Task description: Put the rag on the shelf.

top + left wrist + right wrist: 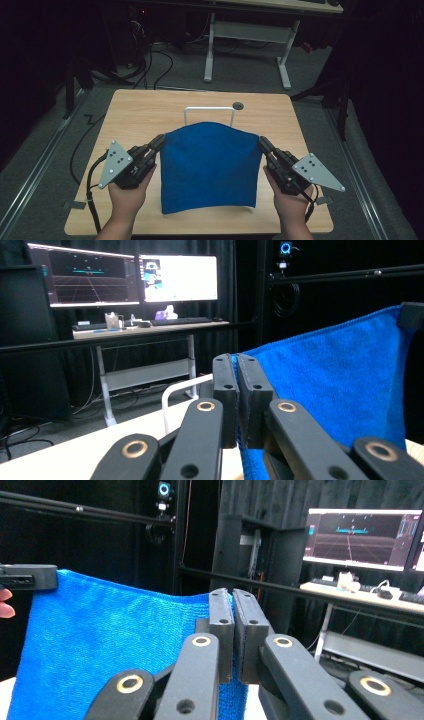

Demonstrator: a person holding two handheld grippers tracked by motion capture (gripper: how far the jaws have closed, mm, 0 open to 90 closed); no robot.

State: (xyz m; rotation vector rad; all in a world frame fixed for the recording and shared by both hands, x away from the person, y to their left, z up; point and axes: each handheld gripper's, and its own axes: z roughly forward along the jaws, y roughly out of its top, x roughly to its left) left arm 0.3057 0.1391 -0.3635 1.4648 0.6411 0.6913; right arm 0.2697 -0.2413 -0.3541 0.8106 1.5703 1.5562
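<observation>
A blue cloth point(210, 167) hangs stretched between my two grippers above the wooden table point(135, 112). My left gripper point(160, 140) is shut on the cloth's upper left corner, and my right gripper point(262, 143) is shut on its upper right corner. In the left gripper view the jaws pinch the cloth's edge point(239, 360), with the blue cloth point(340, 375) spreading away to the right. In the right gripper view the gripper point(232, 594) clamps the blue cloth point(110, 635), which runs off to the left. The cloth's lower edge hangs near the table's front.
A white wire rack point(209, 113) stands on the table behind the cloth, partly hidden by it. A round hole point(238, 105) sits near the table's far edge. A desk with monitors point(125, 277) stands beyond the table, with cables on the floor.
</observation>
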